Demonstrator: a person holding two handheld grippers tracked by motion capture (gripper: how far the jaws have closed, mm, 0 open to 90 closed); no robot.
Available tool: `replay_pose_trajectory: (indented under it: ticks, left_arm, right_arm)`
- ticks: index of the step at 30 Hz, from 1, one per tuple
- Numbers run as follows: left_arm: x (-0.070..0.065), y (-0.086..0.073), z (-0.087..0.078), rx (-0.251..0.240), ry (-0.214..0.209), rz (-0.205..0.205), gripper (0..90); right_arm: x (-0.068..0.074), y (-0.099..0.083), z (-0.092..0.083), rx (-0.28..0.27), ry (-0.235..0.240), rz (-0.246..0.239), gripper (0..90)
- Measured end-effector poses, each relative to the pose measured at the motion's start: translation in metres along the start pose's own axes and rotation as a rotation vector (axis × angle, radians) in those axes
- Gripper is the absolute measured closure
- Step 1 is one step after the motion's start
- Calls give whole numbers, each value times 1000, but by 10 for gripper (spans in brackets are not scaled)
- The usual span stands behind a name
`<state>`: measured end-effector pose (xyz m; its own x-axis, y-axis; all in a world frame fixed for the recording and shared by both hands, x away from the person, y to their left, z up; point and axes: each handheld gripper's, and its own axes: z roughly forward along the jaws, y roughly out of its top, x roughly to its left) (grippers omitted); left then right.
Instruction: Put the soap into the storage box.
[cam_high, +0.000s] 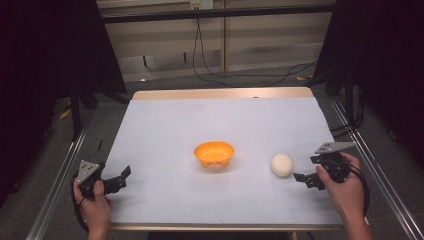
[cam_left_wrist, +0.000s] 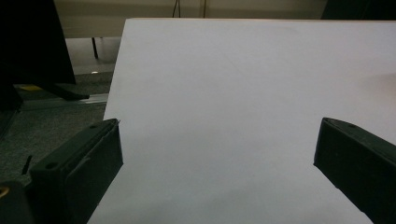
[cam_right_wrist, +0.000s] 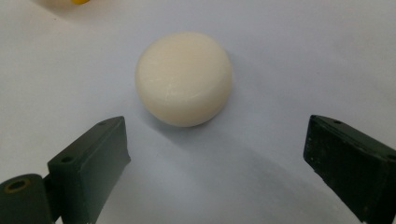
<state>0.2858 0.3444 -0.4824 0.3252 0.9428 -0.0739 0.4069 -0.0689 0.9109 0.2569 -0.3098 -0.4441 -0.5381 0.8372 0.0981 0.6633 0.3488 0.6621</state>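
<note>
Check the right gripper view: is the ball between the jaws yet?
No, the ball lies on the table ahead of the open right gripper, untouched.

Bowl (cam_high: 214, 153) sits mid-bench (cam_high: 165, 125); ball (cam_high: 281, 165) lies to its right, apart. Your right tongs (cam_high: 303, 170) sit just right of the ball, left tongs (cam_high: 122, 178) near the bench's left edge.

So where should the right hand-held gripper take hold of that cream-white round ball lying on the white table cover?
Across its widest middle, one jaw on each side. The cream-white round ball is smooth and featureless, so no side offers an edge. The right hand-held gripper stands open just short of it, aimed straight at it, so pushing straight ahead looks simplest. It may roll toward the orange plastic bowl, so close evenly.
</note>
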Motion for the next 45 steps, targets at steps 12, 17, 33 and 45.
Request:
replay_pose_trajectory:
  ticks: [12, 17, 33, 45]
  left_arm:
    - [0, 0, 0, 1, -2, 1, 10]
    - [0, 0, 0, 2, -4, -2, 10]
    - [0, 0, 1, 5, -8, -2, 10]
    - [1, 1, 1, 9, -10, -9, 10]
  right_arm:
    - [1, 12, 4, 23, 28, -25, 91]
    - [2, 15, 7, 48, 29, -32, 99]
    - [10, 30, 20, 136, 60, -74, 112]
    - [18, 39, 32, 156, 70, -76, 103]
